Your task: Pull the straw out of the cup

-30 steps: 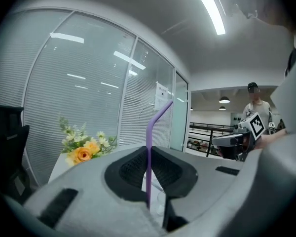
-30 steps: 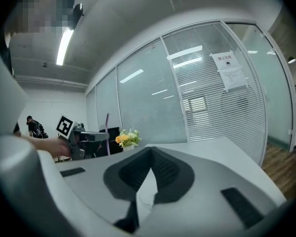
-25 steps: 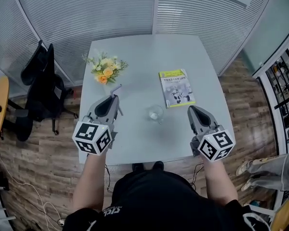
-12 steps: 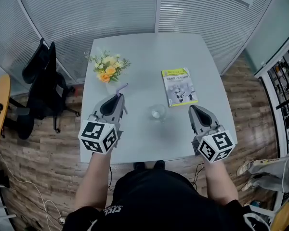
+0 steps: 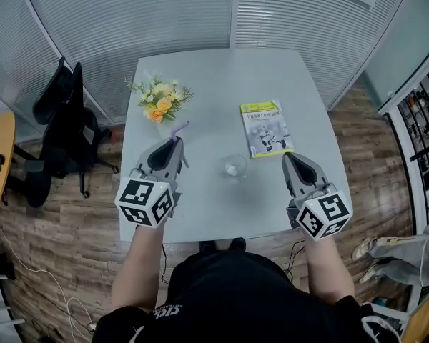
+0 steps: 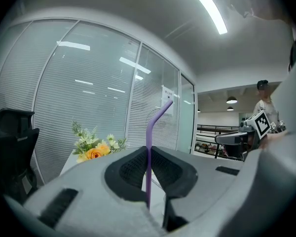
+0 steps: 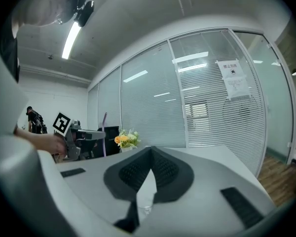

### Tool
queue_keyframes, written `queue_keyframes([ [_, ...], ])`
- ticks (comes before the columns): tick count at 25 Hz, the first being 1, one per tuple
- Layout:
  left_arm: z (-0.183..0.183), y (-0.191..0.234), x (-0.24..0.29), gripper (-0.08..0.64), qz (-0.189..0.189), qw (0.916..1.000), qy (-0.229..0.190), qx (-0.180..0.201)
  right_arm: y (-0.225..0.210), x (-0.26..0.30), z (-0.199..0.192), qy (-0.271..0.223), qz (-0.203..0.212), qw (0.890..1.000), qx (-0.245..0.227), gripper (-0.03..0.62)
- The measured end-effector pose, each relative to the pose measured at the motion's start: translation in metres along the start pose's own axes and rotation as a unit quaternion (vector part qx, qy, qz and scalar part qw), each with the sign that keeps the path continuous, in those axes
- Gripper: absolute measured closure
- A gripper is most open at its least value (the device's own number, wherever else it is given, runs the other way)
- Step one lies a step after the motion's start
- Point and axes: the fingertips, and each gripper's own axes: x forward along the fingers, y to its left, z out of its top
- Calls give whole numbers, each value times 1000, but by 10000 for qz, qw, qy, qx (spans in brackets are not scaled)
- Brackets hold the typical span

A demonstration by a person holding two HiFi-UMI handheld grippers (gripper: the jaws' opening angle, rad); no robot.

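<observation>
Little changed vs. a sec ago: straw (image 5: 179,129) is kept pinched upright in L gripper (image 5: 173,143), well left of cup (image 5: 234,167) (no straw in it). R gripper (image 5: 287,157) is closed, empty. Task judged approx. done.

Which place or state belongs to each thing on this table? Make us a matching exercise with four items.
Things:
1 straw
2 cup
3 booklet
4 flowers

Places or states:
A lying flat, beyond the cup to the right
B clamped in the left gripper
C standing near the table's left edge
D upright, no straw in it

Pairs: 1-B, 2-D, 3-A, 4-C
</observation>
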Motion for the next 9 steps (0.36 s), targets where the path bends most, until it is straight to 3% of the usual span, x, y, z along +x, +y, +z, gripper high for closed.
queue_keyframes([
  [9, 8, -3, -1, 531, -25, 10000, -80, 44, 5, -1, 8, -61, 32, 10000, -52, 591],
])
